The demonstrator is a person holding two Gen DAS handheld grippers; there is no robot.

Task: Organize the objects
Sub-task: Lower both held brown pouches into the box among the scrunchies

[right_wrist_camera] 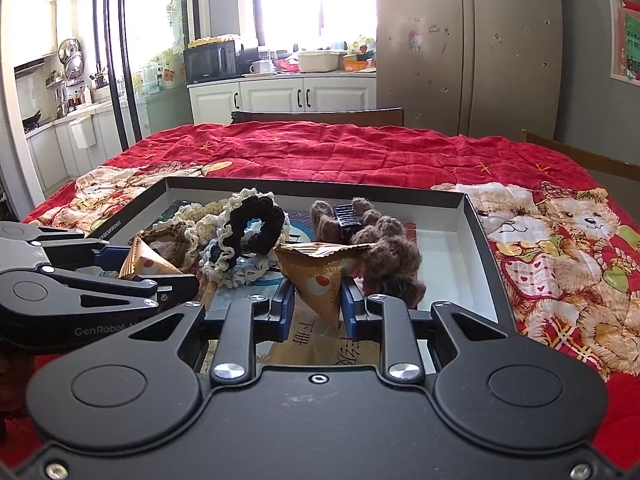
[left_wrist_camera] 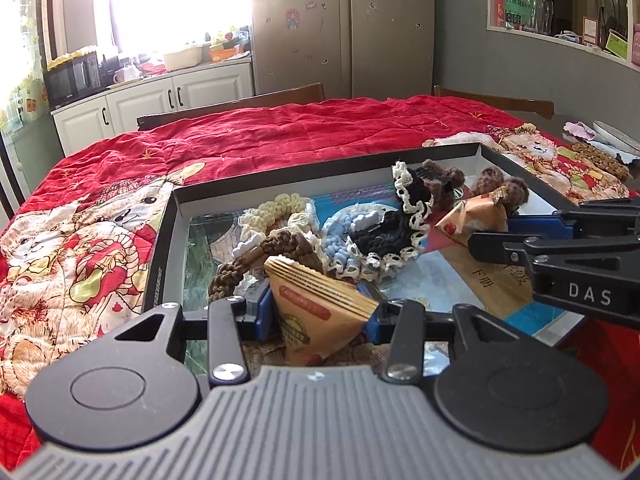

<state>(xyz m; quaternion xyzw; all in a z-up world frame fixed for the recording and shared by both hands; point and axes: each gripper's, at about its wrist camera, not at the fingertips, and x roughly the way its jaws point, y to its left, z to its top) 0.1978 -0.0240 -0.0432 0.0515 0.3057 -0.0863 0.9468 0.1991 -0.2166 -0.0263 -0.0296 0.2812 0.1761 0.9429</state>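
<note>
Kraft-paper snack packet (left_wrist_camera: 316, 312) clamped in left gripper (left_wrist_camera: 320, 312), twin packet (right_wrist_camera: 320, 280) clamped in right gripper (right_wrist_camera: 318, 300), both held above the near side of the black tray (right_wrist_camera: 472, 220) beside crocheted scrunchies (left_wrist_camera: 384, 232); advise gentle, steady grip, placing packets clear of the yarn

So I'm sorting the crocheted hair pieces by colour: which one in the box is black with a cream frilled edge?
The black scrunchie in the box's middle; the others are cream, light blue or fuzzy brown.
</note>
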